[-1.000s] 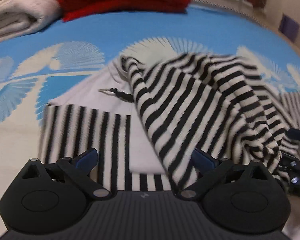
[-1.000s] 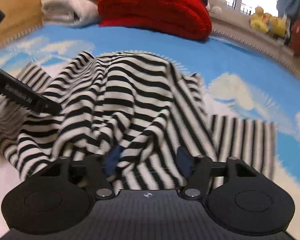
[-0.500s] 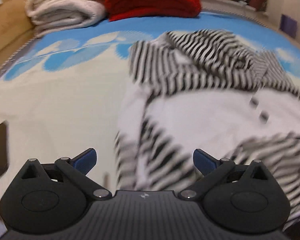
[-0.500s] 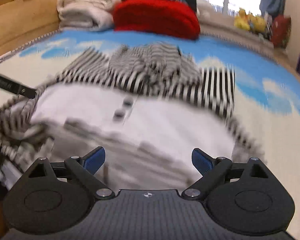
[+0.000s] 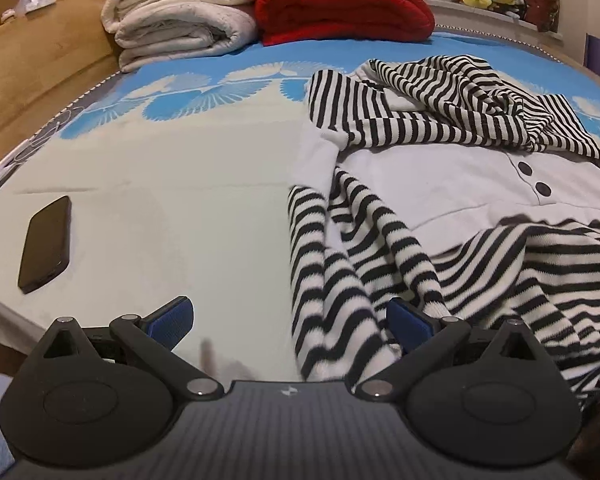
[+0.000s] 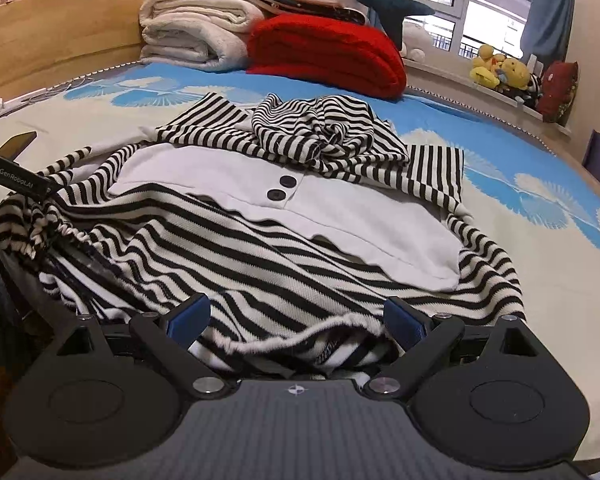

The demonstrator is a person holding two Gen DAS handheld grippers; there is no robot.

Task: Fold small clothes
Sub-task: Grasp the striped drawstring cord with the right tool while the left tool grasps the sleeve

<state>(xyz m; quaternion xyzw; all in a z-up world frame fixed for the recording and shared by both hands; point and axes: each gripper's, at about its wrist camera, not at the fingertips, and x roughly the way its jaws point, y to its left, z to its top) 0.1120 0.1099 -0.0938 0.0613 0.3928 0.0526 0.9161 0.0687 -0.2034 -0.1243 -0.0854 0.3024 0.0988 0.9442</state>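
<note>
A black-and-white striped small garment (image 5: 480, 264) with a white front panel and two black buttons (image 6: 282, 188) lies spread on the bed. My left gripper (image 5: 290, 320) hovers open at its near left edge. A striped sleeve (image 5: 324, 280) lies loosely between the fingers, close to the right pad. My right gripper (image 6: 296, 320) is open over the near hem (image 6: 284, 340), which lies slack between the pads. A black lettered part of the left tool (image 6: 18, 178) shows at the left in the right wrist view.
A dark phone (image 5: 44, 244) lies on the cream part of the sheet (image 5: 160, 200), left of the garment. Folded white blankets (image 5: 180, 12) and a red blanket (image 5: 340, 4) are stacked at the far end. A wooden bed frame (image 5: 40, 68) runs along the left. Plush toys (image 6: 500, 70) sit on the windowsill.
Both grippers pulled back toward the near edge of the bed. The right jaws opened and let go of the striped cloth. The garment now lies spread with its white panel up.
</note>
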